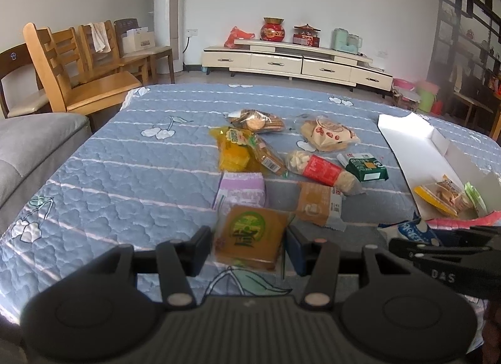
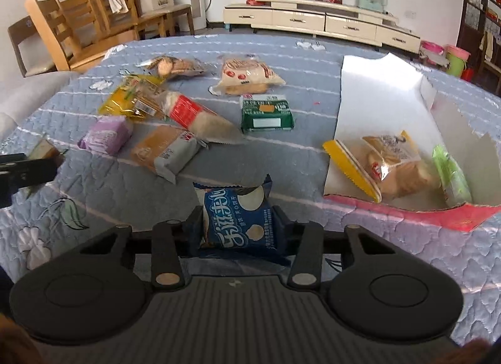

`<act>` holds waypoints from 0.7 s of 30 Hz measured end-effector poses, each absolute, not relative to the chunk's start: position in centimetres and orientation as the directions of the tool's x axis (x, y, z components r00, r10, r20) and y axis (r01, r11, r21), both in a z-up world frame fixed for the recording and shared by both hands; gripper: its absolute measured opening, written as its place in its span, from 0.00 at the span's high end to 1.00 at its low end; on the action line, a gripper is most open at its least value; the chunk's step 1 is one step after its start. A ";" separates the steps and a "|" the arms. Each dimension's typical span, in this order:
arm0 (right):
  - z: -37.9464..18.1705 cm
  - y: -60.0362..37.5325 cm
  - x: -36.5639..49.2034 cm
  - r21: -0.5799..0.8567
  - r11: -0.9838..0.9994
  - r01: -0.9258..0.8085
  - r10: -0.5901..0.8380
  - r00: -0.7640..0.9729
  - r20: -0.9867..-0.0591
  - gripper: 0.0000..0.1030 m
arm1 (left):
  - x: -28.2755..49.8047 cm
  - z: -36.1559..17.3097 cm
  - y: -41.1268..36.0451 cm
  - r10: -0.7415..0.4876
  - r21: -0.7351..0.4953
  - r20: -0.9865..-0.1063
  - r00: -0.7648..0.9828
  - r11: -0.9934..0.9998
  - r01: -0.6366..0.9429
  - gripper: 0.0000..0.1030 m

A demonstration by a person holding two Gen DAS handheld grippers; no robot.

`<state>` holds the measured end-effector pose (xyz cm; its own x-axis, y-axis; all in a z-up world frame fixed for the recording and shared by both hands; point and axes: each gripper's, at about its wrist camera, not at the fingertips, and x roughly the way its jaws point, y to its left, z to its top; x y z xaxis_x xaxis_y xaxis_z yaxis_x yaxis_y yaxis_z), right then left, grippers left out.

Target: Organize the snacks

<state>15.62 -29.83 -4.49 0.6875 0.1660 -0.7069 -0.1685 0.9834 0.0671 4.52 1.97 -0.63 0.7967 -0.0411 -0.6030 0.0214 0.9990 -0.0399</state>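
- Blue quilt [image 1: 125,182] covers the surface, snacks scattered across its middle.
- Left gripper [image 1: 247,249] is clamped on a brown packet [image 1: 250,240]; only its view shows this grip.
- Right gripper [image 2: 239,226] squeezes a blue packet [image 2: 239,220]; its view shows more of the box [image 2: 375,97] with three snacks inside.

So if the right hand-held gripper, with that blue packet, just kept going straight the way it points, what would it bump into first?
Probably bare quilt ahead of the blue packet; further along that line lies the green packet. Depth is hard to judge here.
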 end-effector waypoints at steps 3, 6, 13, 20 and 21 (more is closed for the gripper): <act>-3.5 -29.9 14.4 0.077 0.983 -0.168 0.174 0.698 -0.694 0.47 | 4.3 -0.3 1.8 -0.037 -0.040 -0.598 0.801 0.999 0.017 0.50; -2.6 -29.9 13.4 0.080 0.981 -0.176 0.182 0.707 -0.684 0.47 | 3.9 0.2 1.6 -0.033 -0.041 -0.591 0.806 0.999 0.011 0.51; 0.0 -30.0 11.5 0.088 0.978 -0.188 0.200 0.738 -0.645 0.47 | 2.8 1.5 1.3 -0.024 -0.037 -0.570 0.821 0.999 0.004 0.50; 1.9 -30.6 9.8 0.092 0.978 -0.188 0.205 0.765 -0.611 0.47 | 1.7 2.8 0.8 -0.018 -0.030 -0.546 0.837 1.000 0.002 0.50; 2.1 -30.6 9.6 0.091 0.978 -0.188 0.204 0.767 -0.608 0.47 | 1.6 2.9 0.7 -0.019 -0.030 -0.544 0.839 1.000 0.004 0.50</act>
